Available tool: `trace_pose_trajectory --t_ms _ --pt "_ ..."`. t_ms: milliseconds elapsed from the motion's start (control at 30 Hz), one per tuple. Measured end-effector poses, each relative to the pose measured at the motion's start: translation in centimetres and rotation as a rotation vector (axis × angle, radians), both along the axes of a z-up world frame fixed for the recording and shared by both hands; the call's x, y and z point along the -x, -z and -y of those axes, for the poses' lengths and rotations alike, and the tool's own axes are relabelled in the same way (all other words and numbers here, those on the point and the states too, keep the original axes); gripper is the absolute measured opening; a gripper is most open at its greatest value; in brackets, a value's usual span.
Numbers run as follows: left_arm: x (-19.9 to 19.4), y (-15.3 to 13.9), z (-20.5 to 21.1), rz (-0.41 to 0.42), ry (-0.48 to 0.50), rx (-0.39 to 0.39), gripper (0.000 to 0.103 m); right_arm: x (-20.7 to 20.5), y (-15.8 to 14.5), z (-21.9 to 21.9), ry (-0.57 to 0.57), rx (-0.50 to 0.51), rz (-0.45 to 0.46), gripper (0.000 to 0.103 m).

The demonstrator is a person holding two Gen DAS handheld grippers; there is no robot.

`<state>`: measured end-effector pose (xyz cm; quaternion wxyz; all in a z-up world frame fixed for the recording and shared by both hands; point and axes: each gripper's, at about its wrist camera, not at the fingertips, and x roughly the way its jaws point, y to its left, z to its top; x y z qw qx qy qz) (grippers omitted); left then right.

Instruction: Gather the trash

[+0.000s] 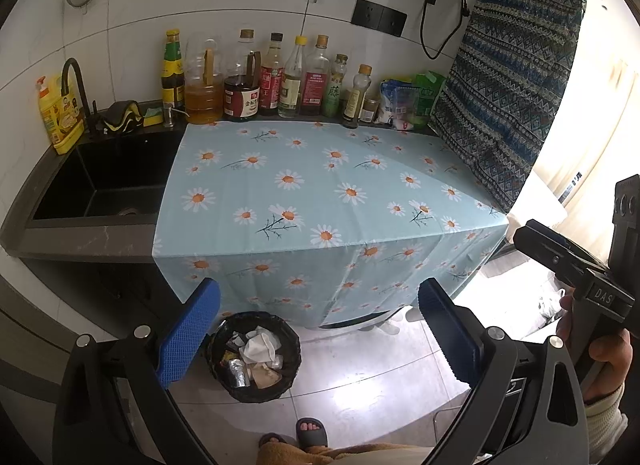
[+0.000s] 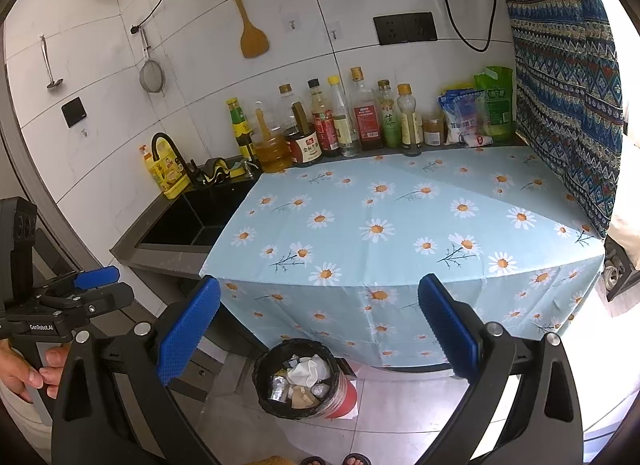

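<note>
A black-lined trash bin (image 1: 256,357) stands on the floor in front of the counter, holding crumpled white paper (image 1: 260,345), a foil-wrapped piece and other scraps. It shows again in the right wrist view as the bin (image 2: 298,379), red on its right side. My left gripper (image 1: 320,335) is open and empty, held above the floor with the bin just right of its left pad. My right gripper (image 2: 320,329) is open and empty too, above the bin. The daisy tablecloth (image 1: 320,193) (image 2: 400,233) on the counter bears no loose trash that I can see.
Sauce and oil bottles (image 1: 276,77) and snack bags (image 1: 412,101) line the back wall. A black sink (image 1: 108,181) with a faucet and yellow dish soap sits left. A patterned cloth (image 1: 508,97) hangs at right. A person's slippered feet (image 1: 310,431) stand near the bin.
</note>
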<state>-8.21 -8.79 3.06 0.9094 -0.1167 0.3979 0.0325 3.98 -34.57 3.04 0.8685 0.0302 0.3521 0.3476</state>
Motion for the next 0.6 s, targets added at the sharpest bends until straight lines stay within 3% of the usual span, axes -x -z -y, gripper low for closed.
trace_pose_trajectory --t_ms 600 --pt "0.77 -0.08 -0.31 -0.005 -0.024 -0.001 0.096 0.32 0.17 -0.18 -0.008 -0.007 -0.008 0.098"
